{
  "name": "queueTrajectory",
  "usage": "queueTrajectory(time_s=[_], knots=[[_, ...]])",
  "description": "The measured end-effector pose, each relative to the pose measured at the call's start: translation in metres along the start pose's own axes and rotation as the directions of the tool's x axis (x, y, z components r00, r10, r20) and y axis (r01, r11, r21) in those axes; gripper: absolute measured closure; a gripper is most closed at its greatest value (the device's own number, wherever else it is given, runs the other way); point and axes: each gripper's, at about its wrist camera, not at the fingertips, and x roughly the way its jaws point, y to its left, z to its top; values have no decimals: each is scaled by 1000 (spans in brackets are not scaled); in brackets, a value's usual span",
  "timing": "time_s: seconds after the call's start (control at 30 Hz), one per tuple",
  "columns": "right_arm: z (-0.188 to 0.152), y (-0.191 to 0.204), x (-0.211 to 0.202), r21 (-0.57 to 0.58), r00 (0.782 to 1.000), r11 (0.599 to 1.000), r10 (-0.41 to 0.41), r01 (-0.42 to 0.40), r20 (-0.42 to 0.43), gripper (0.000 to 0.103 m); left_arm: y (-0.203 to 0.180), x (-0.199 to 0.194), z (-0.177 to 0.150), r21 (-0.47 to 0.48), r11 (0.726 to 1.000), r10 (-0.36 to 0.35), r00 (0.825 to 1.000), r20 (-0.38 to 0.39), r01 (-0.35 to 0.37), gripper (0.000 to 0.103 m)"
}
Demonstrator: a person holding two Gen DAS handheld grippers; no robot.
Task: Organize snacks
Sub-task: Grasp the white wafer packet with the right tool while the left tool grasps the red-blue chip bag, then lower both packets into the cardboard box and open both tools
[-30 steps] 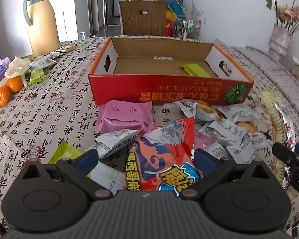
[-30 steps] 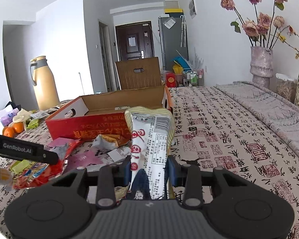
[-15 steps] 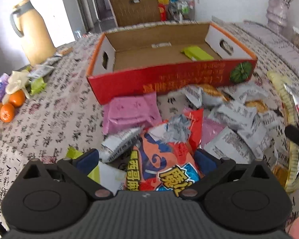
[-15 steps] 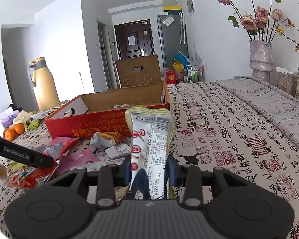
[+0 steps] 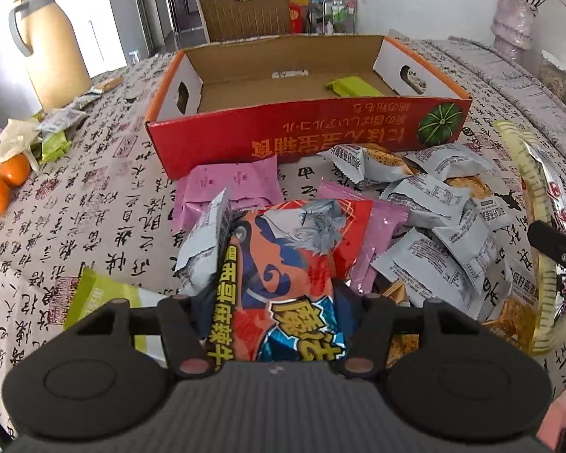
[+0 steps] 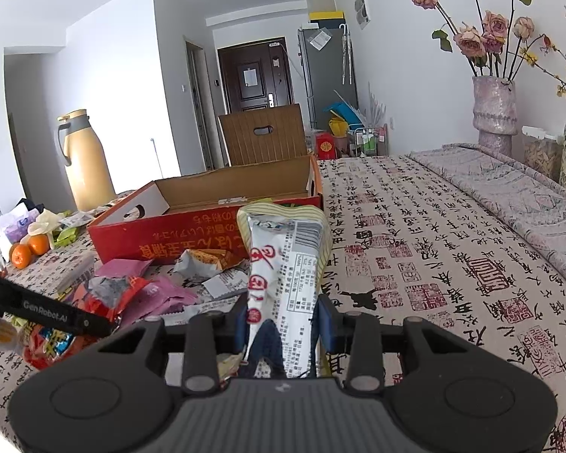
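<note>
Crinkly foil: the red bag (image 5: 283, 275), light and slippery, sits lower centre as the left gripper (image 5: 275, 324) closes across its middle; the right gripper (image 6: 283, 324) clamps a striped packet (image 6: 283, 275).

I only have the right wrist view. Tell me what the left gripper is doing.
Observer: The left gripper has its jaws closing around a red snack bag that lies on top of the pile.
Operator: Report what is already in the box.
Observer: One green packet lies on the floor of the red box, near its right end.
Operator: Say what lies left of that bag.
Observer: A green and white packet lies flat on the cloth there, partly hidden behind the gripper.
</note>
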Motion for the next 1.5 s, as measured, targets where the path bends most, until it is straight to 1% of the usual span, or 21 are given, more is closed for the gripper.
queueTrajectory(time_s=[0.2, 0.33, 0.57, 0.73, 1.07, 1.33, 1.5], knots=[[1, 2, -3, -6, 1000, 1000, 5, -4, 7, 67, 1, -16, -1, 0, 1000, 5, 998, 62, -5, 43], [2, 4, -7, -10, 1000, 1000, 6, -6, 15, 67, 0, -30, 1, 6, 1000, 4, 994, 111, -4, 43], [16, 8, -7, -23, 999, 1000, 9, -8, 41, 67, 0, -53, 16, -25, 999, -17, 977, 212, 22, 43], [35, 12, -3, -35, 997, 999, 13, -11, 74, 67, 0, -59, 31, -47, 998, -25, 966, 256, 38, 43], [81, 22, 21, -67, 990, 998, 30, -21, 135, 67, 4, -51, 73, -77, 996, -20, 947, 320, 47, 43], [120, 31, 59, -109, 987, 994, 41, -24, 155, 67, 11, -33, 109, -109, 993, 0, 937, 349, 40, 43], [140, 33, 86, -113, 986, 993, 49, -31, 158, 67, 16, -19, 129, -125, 992, 13, 932, 362, 35, 43]])
